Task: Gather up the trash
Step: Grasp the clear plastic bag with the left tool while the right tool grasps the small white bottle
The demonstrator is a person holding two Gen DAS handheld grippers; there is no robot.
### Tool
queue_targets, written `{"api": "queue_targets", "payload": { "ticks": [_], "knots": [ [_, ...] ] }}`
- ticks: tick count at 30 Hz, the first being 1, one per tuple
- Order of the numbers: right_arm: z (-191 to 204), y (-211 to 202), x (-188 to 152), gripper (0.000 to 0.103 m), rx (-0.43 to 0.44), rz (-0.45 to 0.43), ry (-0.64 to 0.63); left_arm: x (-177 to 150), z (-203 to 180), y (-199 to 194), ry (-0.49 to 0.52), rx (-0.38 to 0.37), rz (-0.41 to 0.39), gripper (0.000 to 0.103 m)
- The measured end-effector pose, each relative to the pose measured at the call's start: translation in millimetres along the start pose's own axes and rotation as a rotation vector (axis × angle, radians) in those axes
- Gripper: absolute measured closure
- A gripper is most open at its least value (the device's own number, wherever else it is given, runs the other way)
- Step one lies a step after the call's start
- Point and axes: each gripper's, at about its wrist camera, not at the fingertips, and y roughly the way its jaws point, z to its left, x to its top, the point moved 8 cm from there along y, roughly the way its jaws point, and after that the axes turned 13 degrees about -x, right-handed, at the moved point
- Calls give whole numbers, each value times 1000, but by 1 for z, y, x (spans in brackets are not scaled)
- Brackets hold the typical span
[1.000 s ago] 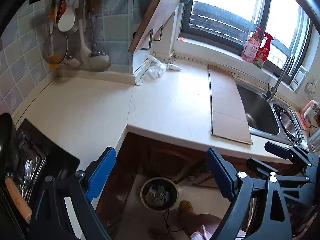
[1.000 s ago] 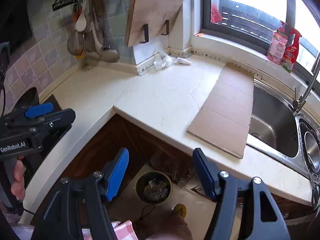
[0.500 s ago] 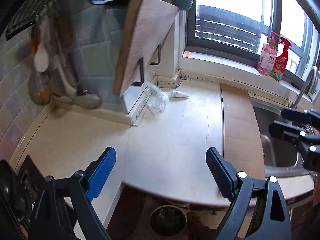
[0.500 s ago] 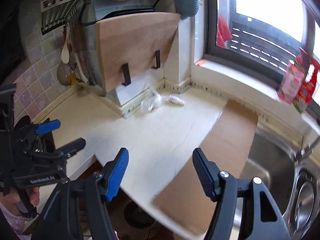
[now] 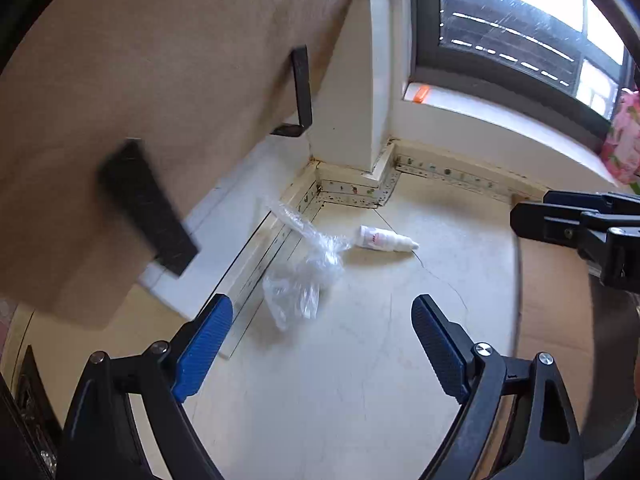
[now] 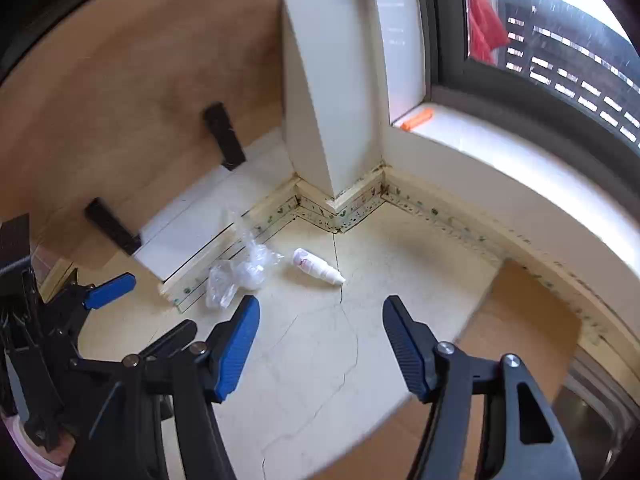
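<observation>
Both grippers hang over the cream countertop (image 5: 360, 360) with jaws spread wide and empty, left gripper (image 5: 322, 344) facing the crumpled plastic bag (image 5: 304, 276), right gripper (image 6: 321, 344) facing the small white bottle (image 6: 316, 266), whose reddish label is too blurred to read.

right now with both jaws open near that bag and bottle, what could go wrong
The bag is thin, crumpled and lies against the wall trim, so the left gripper might pinch only a corner or scrape the trim. The bottle lies on its side and could roll away if nudged by the right gripper.
</observation>
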Motion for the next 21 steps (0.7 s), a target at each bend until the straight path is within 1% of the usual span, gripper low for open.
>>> {"api": "queue_targets", "payload": {
  "ticks": [3,6,10,12,13,15,18,20,21],
  "knots": [
    [-1,33,4,41,49,24,22,3,8,43,-14,37,36,20],
    [-2,61,6,42,78,34,20,-1,17,73,-37,54,72,25],
    [-1,91,10,42,104,52,-5,-2,27,100,-65,68,91,28],
    [2,105,12,43,118,63,-20,-2,31,111,-82,61,96,38],
    [5,110,12,43,123,64,-27,-1,32,116,-88,57,103,41],
    [12,119,14,44,136,64,-53,-3,35,125,-105,51,120,56],
    [24,129,15,46,143,64,-97,-3,36,129,-118,51,122,63],
    [32,137,14,55,144,71,-117,-2,37,130,-120,45,113,66],
    [36,141,13,57,149,80,-124,-2,37,129,-121,45,110,67]
  ]
}}
